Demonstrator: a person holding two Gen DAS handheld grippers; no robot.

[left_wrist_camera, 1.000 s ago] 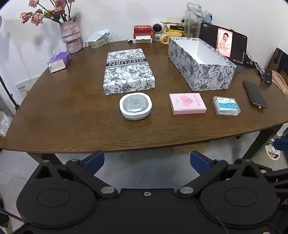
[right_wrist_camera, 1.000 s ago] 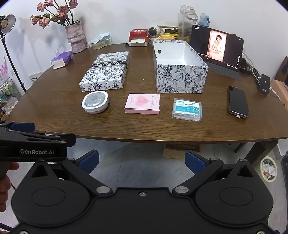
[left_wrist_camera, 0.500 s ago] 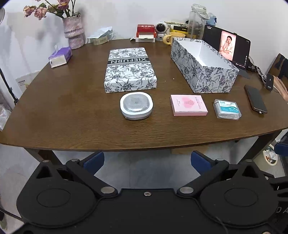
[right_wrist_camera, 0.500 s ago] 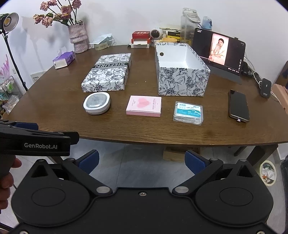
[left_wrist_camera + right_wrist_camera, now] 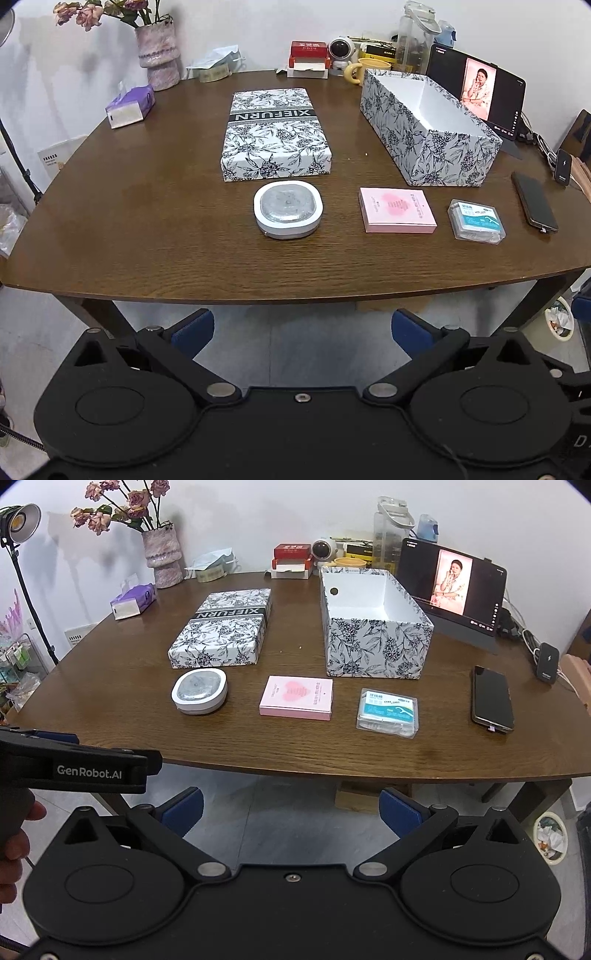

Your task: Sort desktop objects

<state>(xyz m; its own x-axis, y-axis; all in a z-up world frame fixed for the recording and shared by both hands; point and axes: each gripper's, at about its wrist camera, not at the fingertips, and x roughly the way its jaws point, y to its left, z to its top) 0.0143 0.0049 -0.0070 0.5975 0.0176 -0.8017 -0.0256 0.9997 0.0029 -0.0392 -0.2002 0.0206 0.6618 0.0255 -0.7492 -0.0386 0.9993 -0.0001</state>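
Your left gripper and right gripper both hang short of the near table edge, blue-padded fingers spread wide with nothing between them. In the right view, your left hand grips the other tool's black handle at the far left.

On the brown wooden table, three small things lie in a row near the front edge, well apart from one another: a white rounded-square case with a clear silvery top, a flat pink box printed with a heart, and a clear plastic pack with a blue label. Behind the case sits a lid patterned with black-and-white leaves, lying flat. Behind the pink box and the pack stands the matching open box, its white inside bare.

A dark phone lies right of the pack. Bare wood spreads wide at the left of the table and along its curved front edge.
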